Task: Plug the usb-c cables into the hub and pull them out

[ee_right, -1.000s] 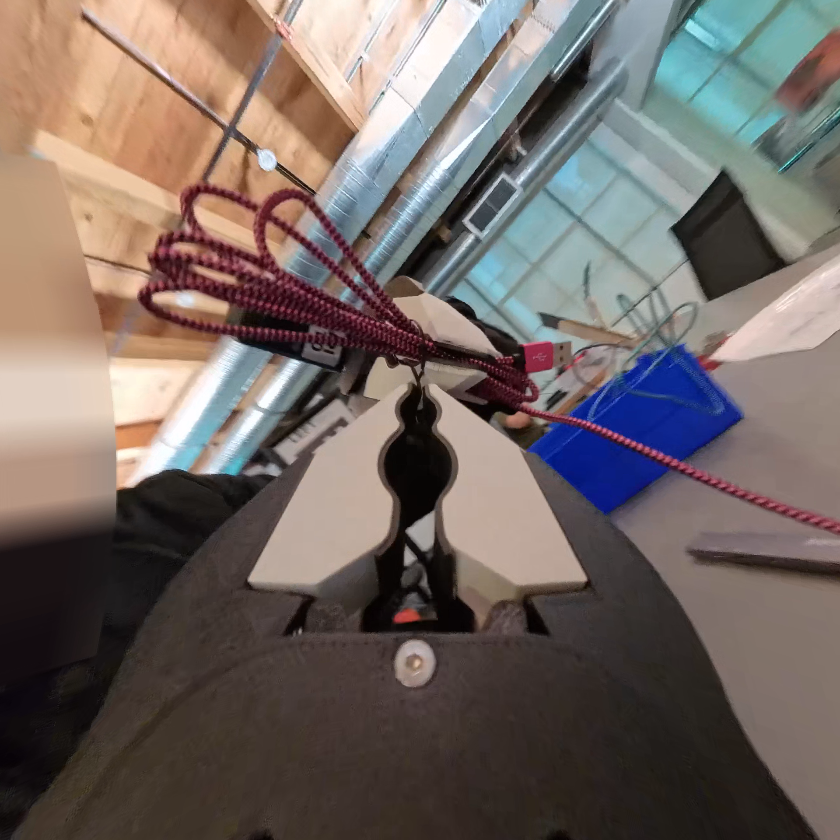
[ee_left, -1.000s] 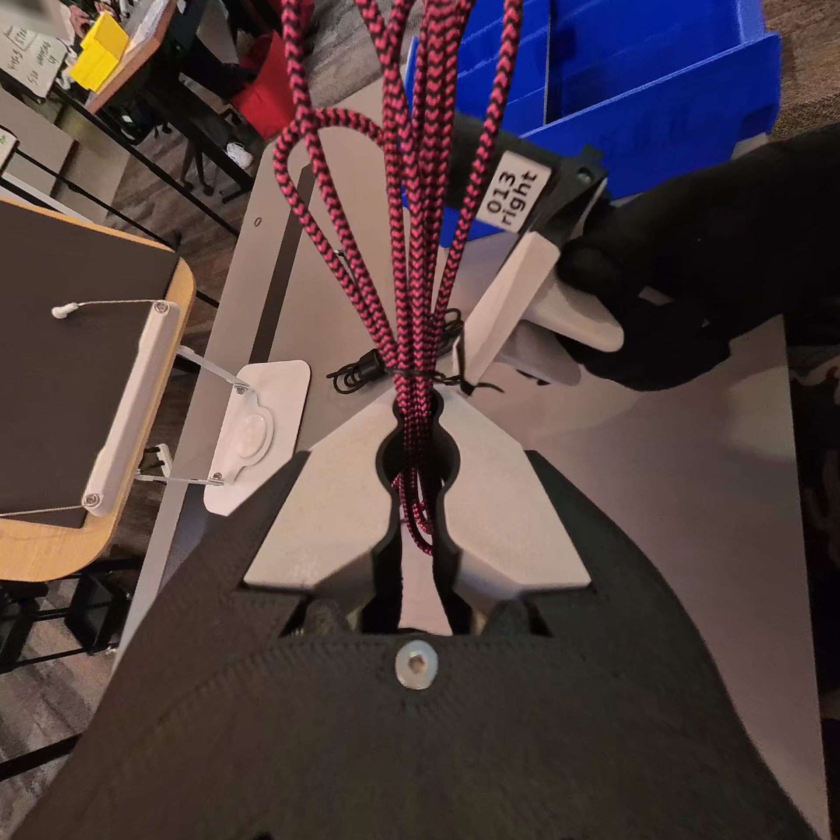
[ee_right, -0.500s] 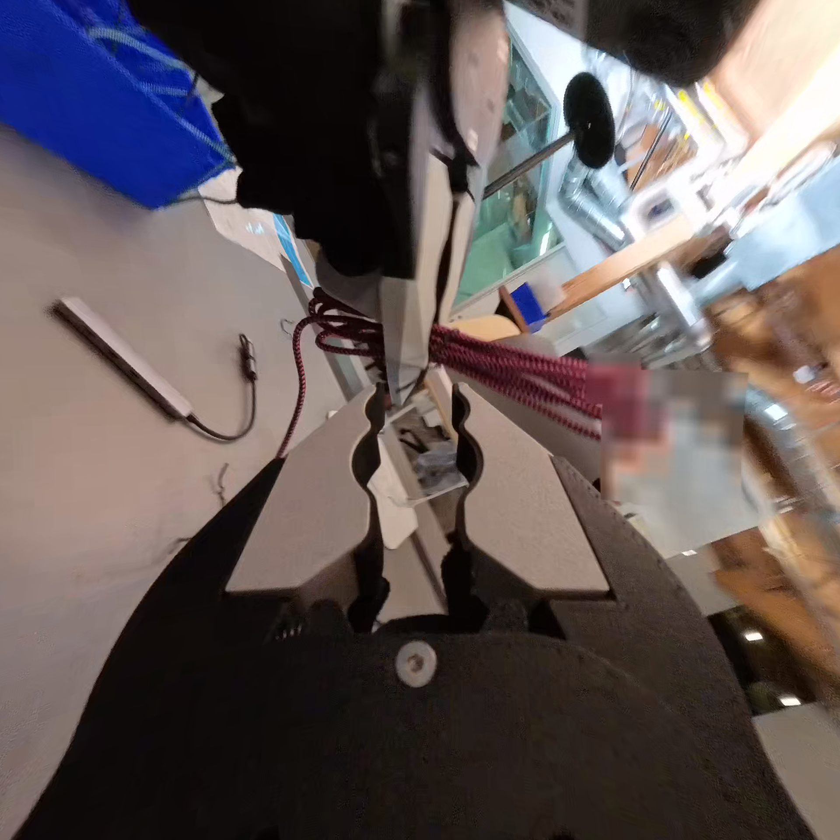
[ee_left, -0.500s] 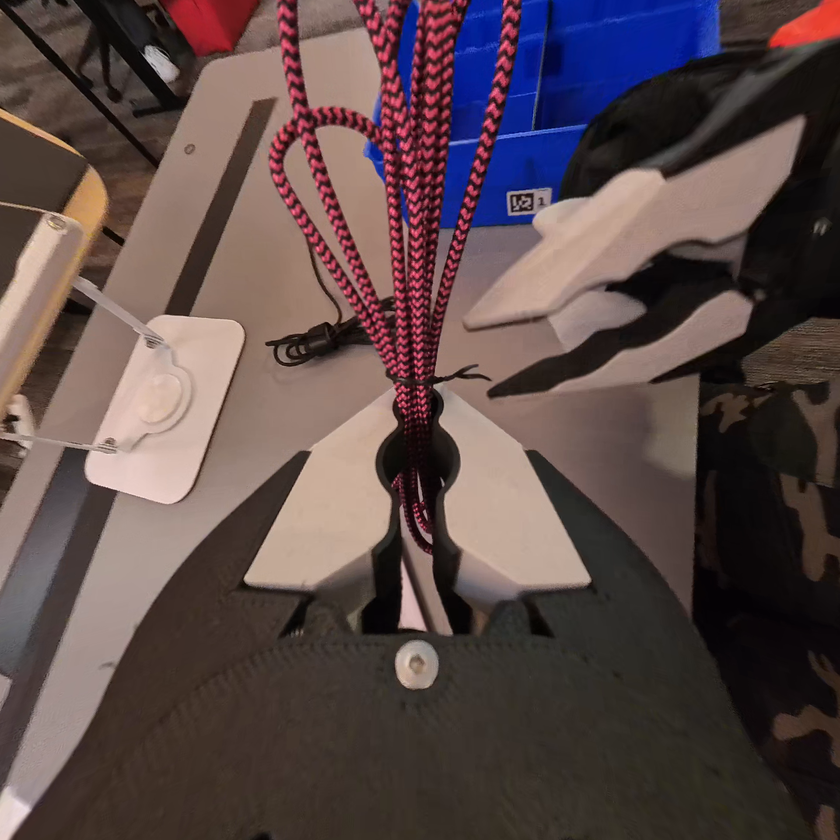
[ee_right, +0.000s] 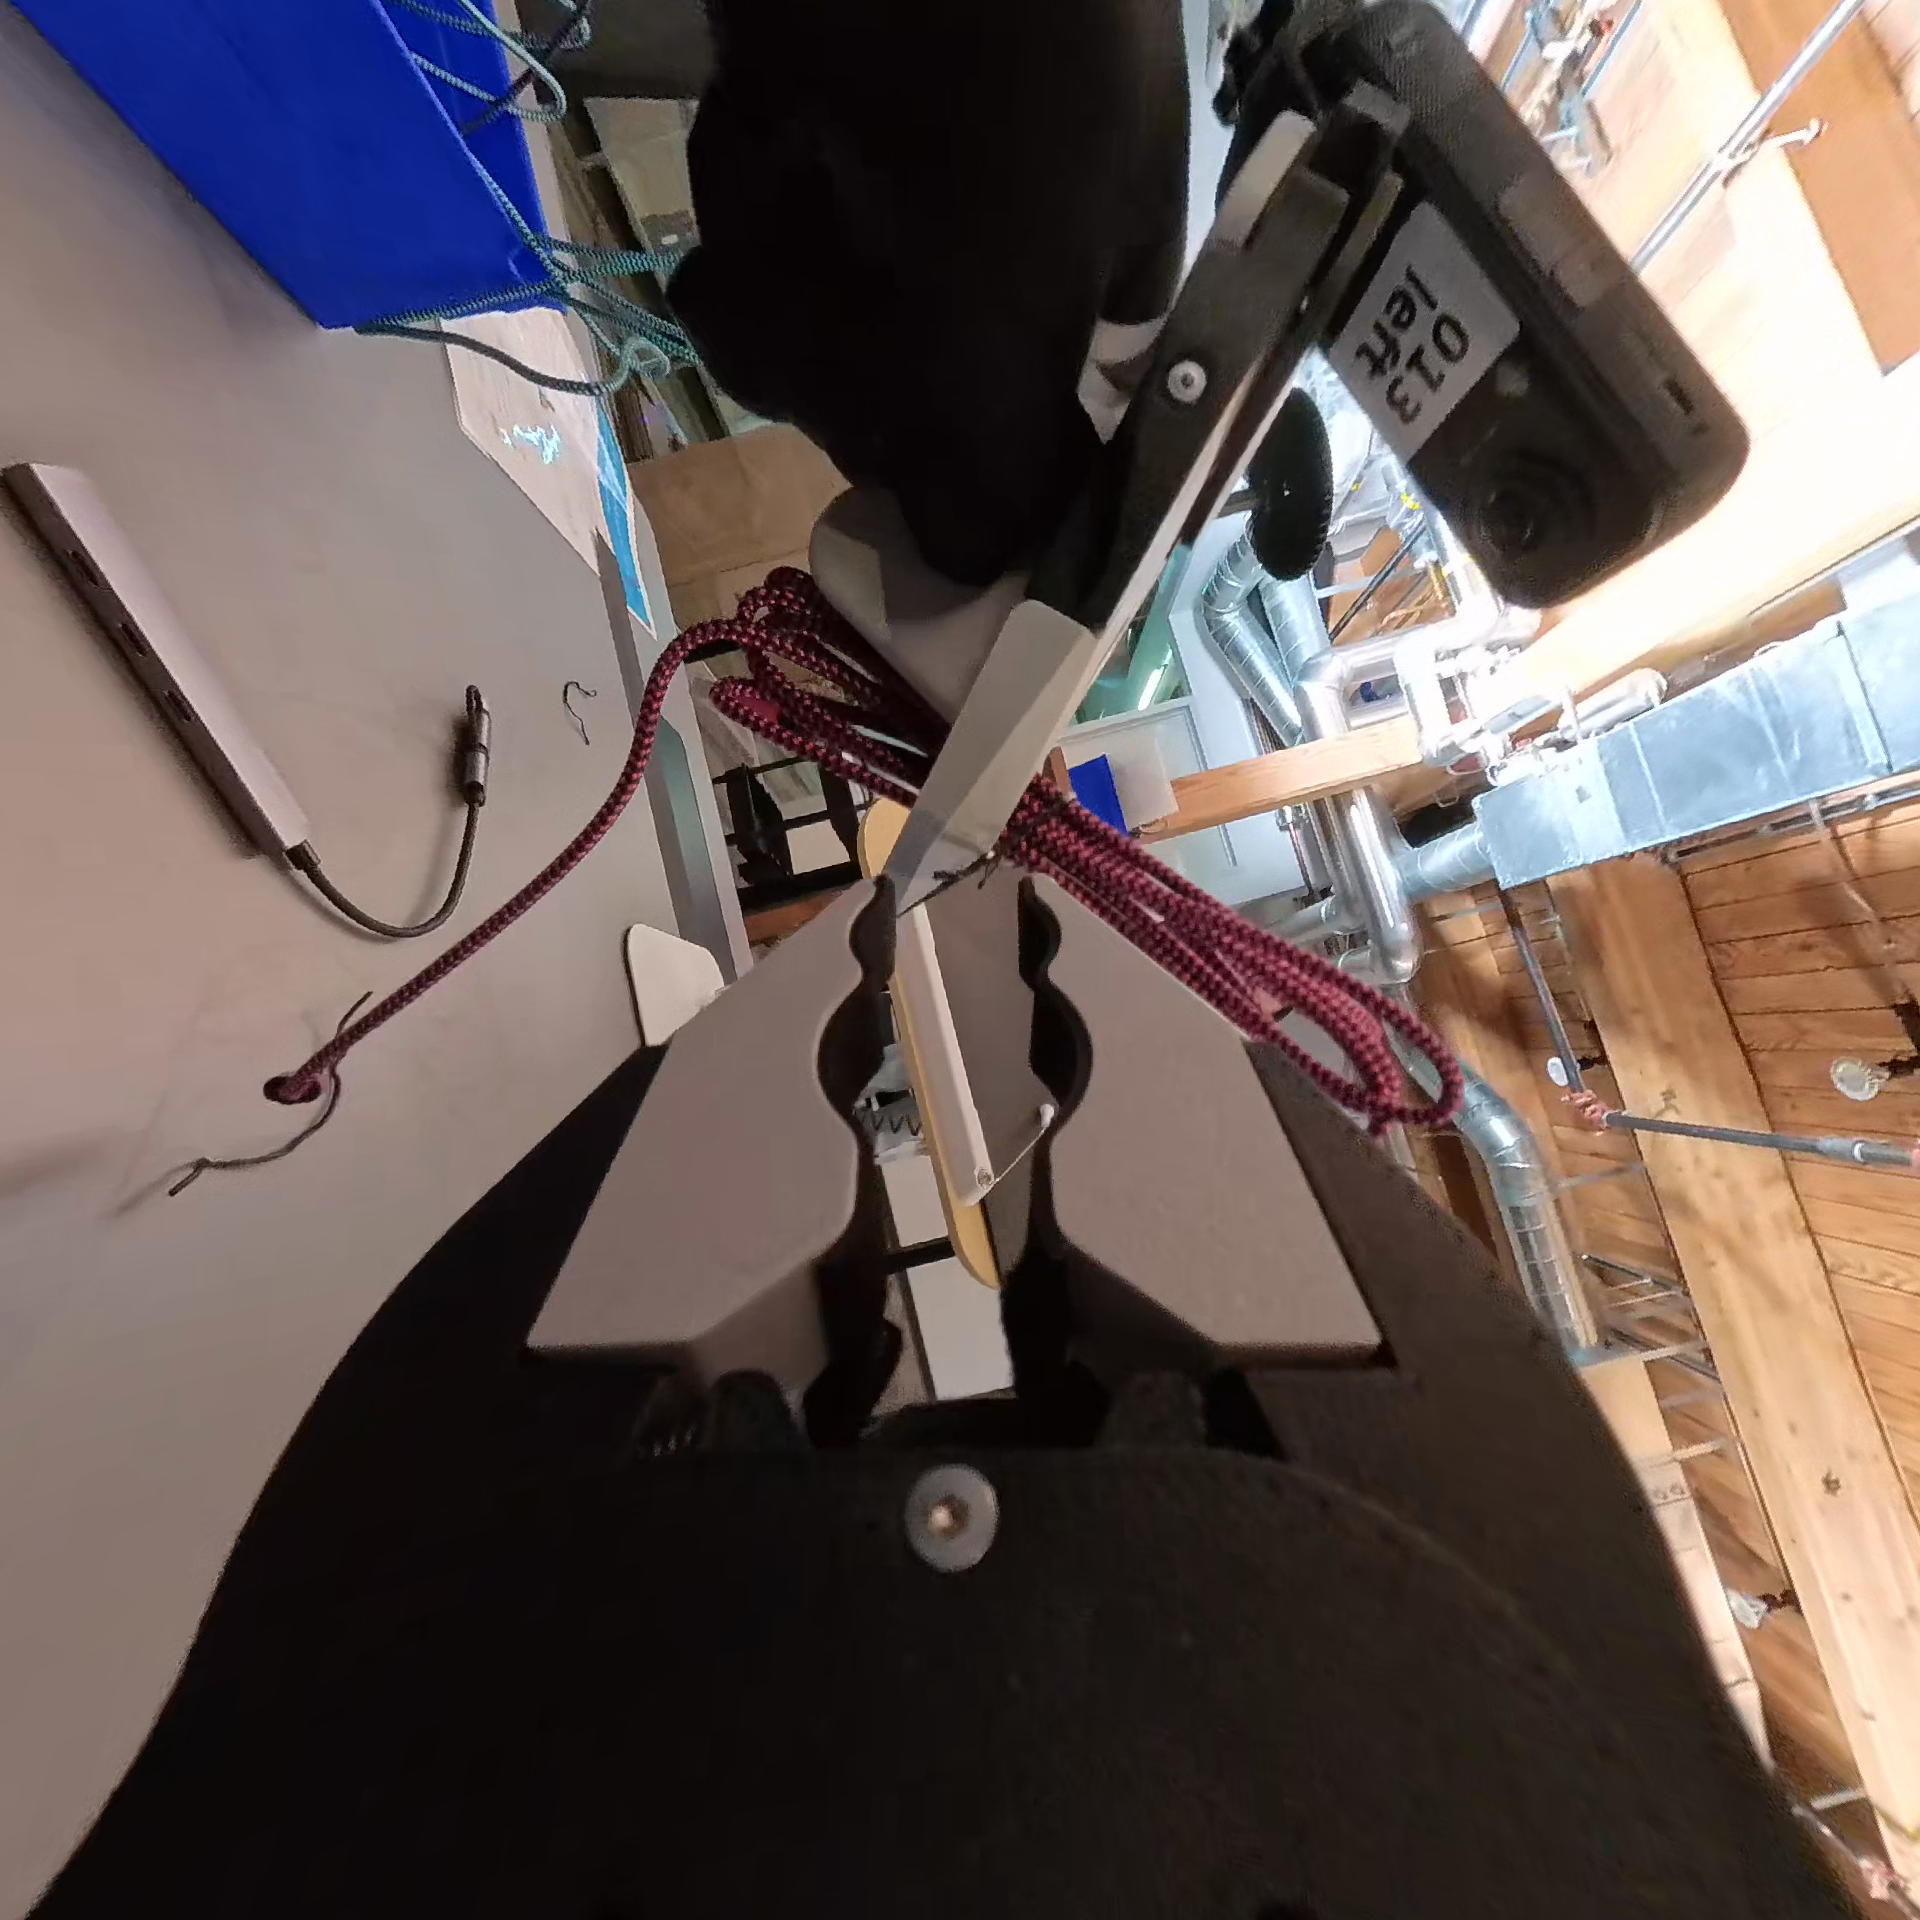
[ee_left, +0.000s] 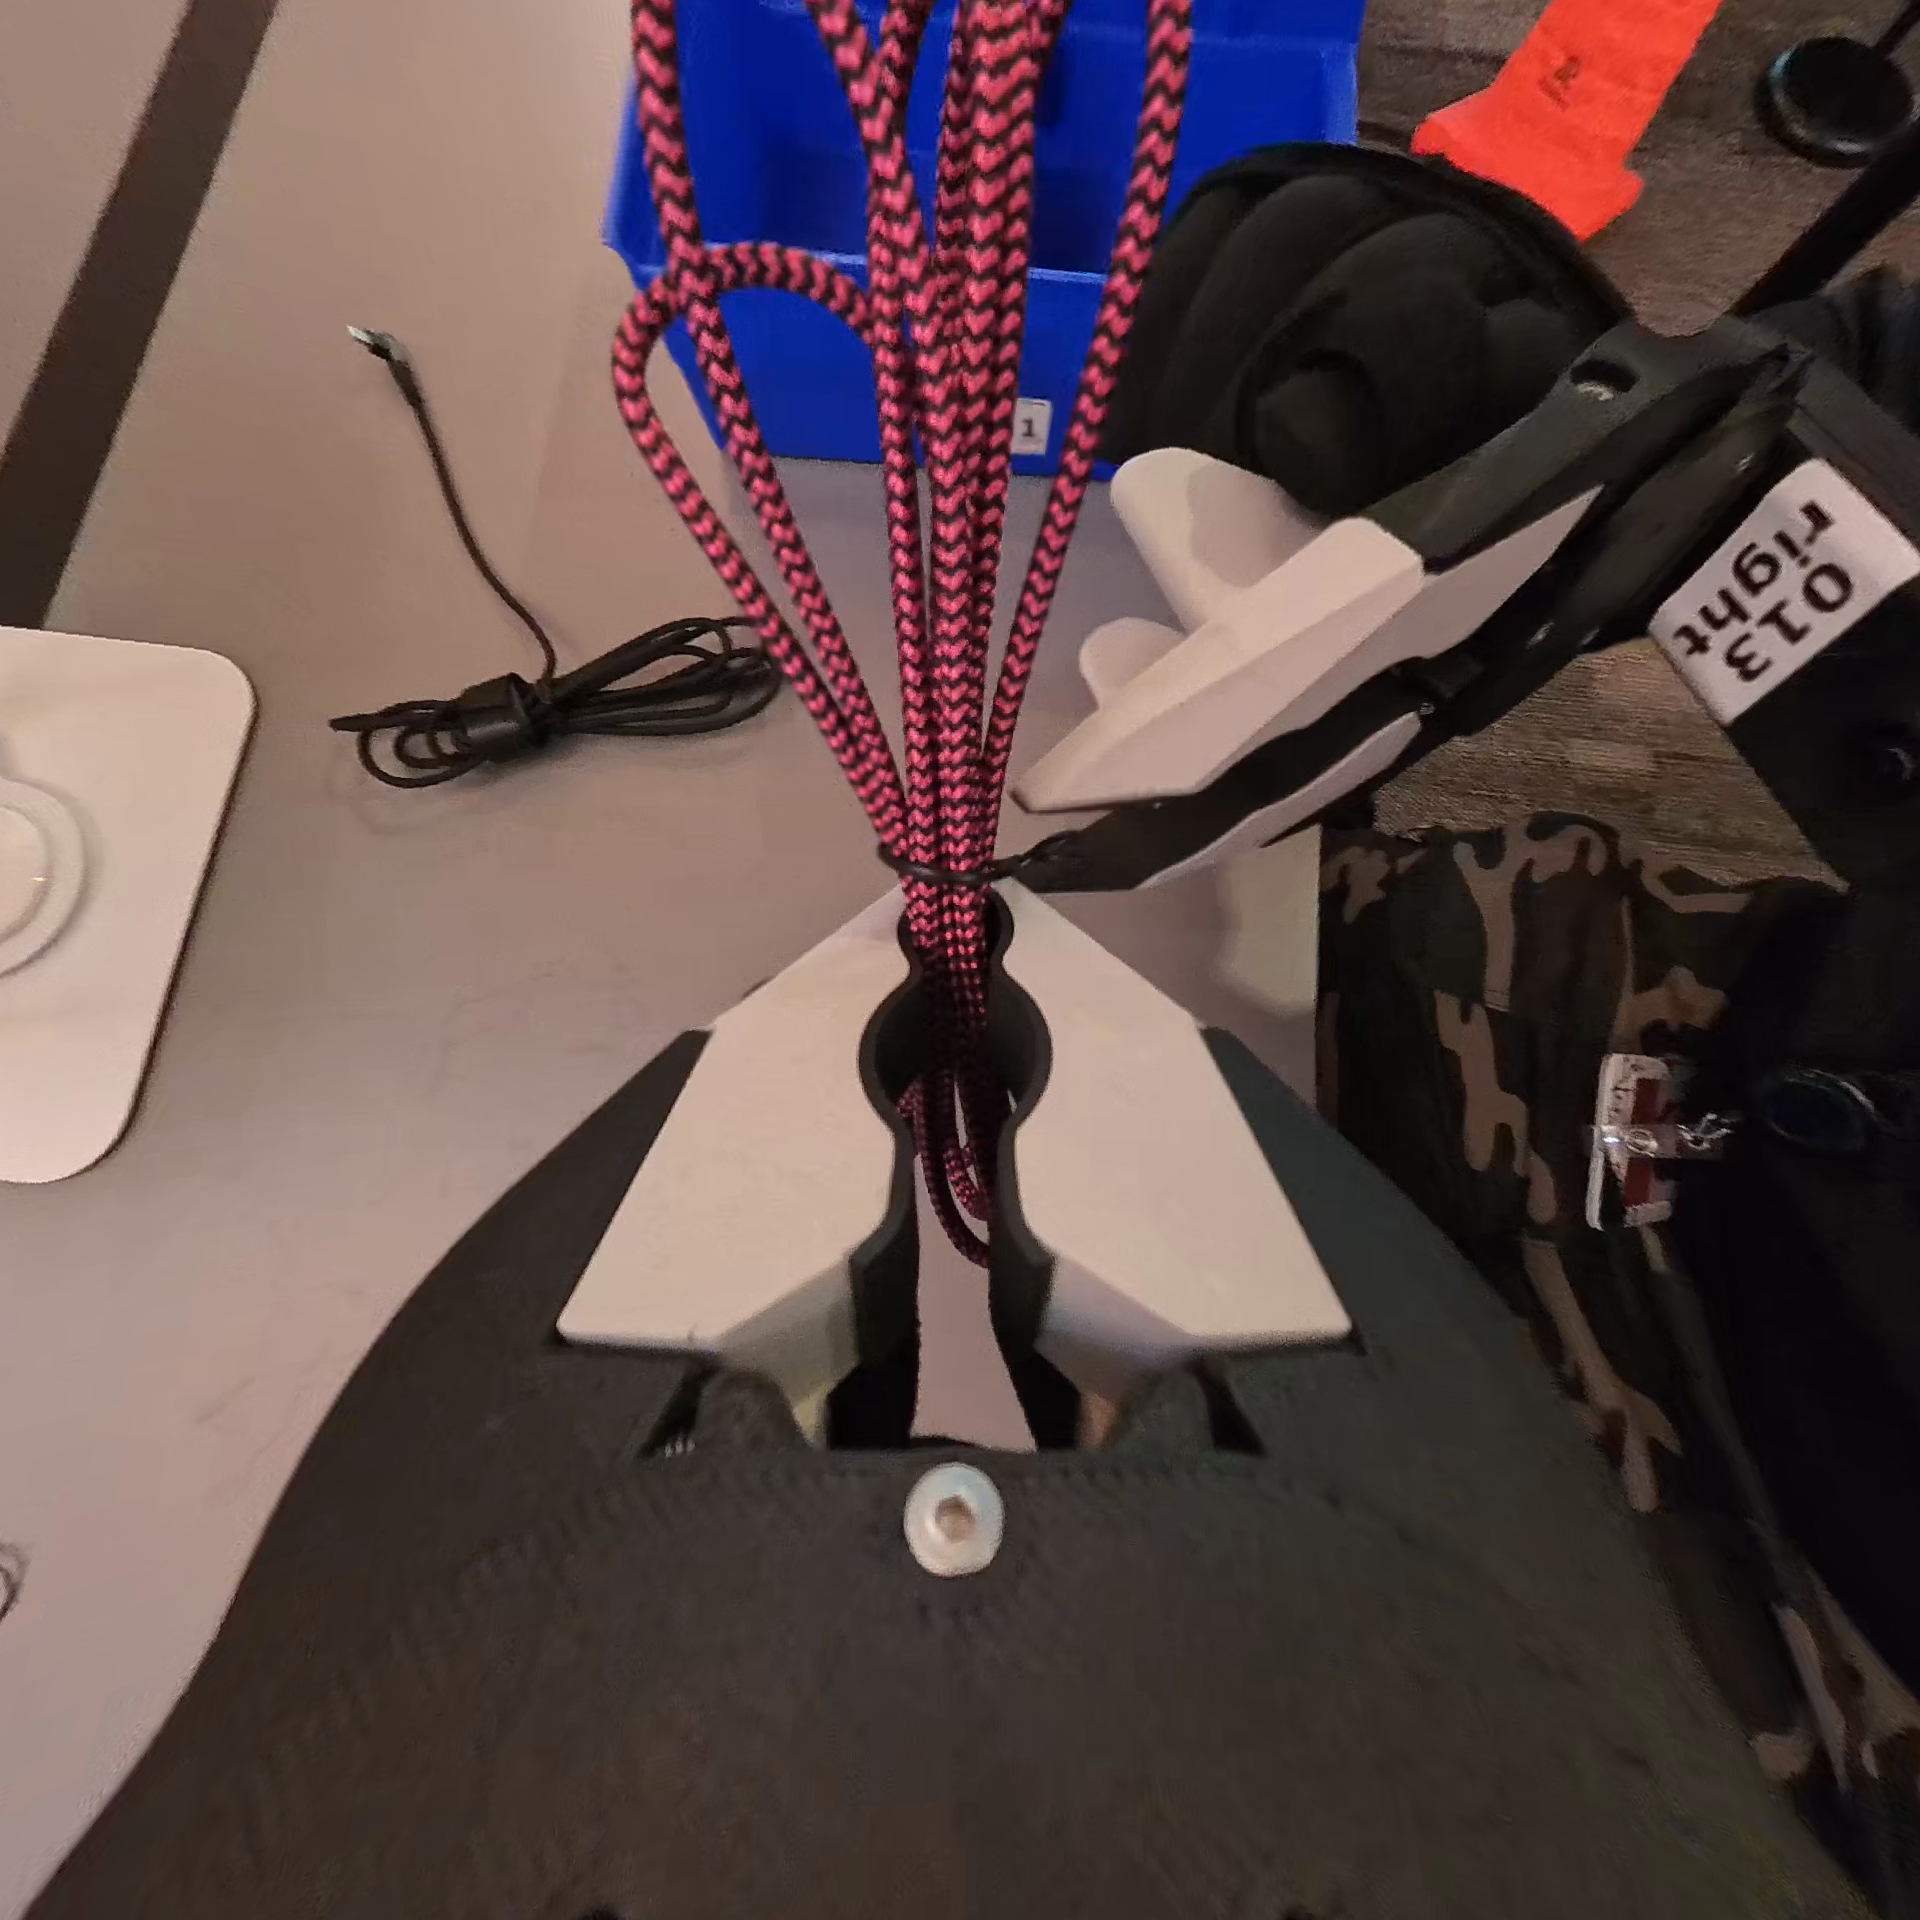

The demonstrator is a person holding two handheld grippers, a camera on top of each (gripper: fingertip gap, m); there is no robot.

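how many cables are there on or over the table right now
2. A pink-and-black braided cable, bundled with a tie, is clamped in the left gripper above the table. A black cable lies coiled on the table. The hub's short lead isn't counted.

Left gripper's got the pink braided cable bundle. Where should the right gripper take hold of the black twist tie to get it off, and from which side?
Grip the twist tie by its free tail, which sticks out sideways just past the left gripper fingertips. Bring the open right gripper in from that tail side, across the cable bundle. The band itself hugs the strands too snugly to pinch.
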